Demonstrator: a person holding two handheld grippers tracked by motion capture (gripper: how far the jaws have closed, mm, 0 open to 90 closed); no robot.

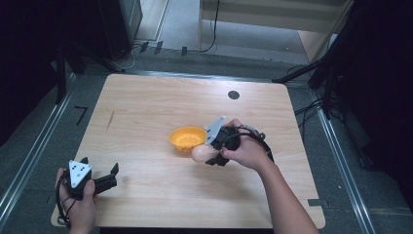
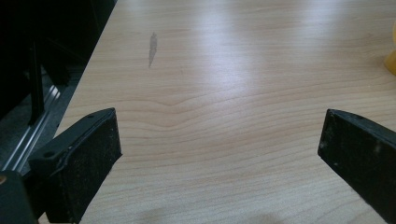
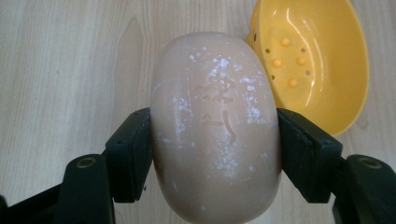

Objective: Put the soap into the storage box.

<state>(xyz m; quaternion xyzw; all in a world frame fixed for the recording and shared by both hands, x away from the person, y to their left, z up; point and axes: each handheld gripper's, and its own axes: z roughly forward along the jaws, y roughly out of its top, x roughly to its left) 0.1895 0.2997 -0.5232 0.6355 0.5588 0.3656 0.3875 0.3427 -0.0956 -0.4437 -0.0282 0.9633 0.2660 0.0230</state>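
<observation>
- The wooden table (image 1: pixel 160 204) is the biggest thing here, pale and smooth, with a small dark round spot (image 1: pixel 234 95) near its far edge.
- The yellow soap dish (image 1: pixel 186 138) sits near the middle of the table. It has little bumps and holes in its bottom.
- The right gripper (image 3: pixel 215 135) is squeezed tight on the bar of soap (image 3: pixel 215 126) — one jaw on each long side. In the high view the soap (image 1: pixel 202 153) is just beside the dish, near its rim, and it looks lifted off the wood, though that is hard to be sure of.
- The left gripper (image 1: pixel 100 178) rests near the table's near left corner, well apart from the rest. Its jaws stand wide with nothing between them.
- The soap is likely light and hard, but slick and rounded — it could slip out. Holding it across the middle of its sides, as now, seems safest.
</observation>
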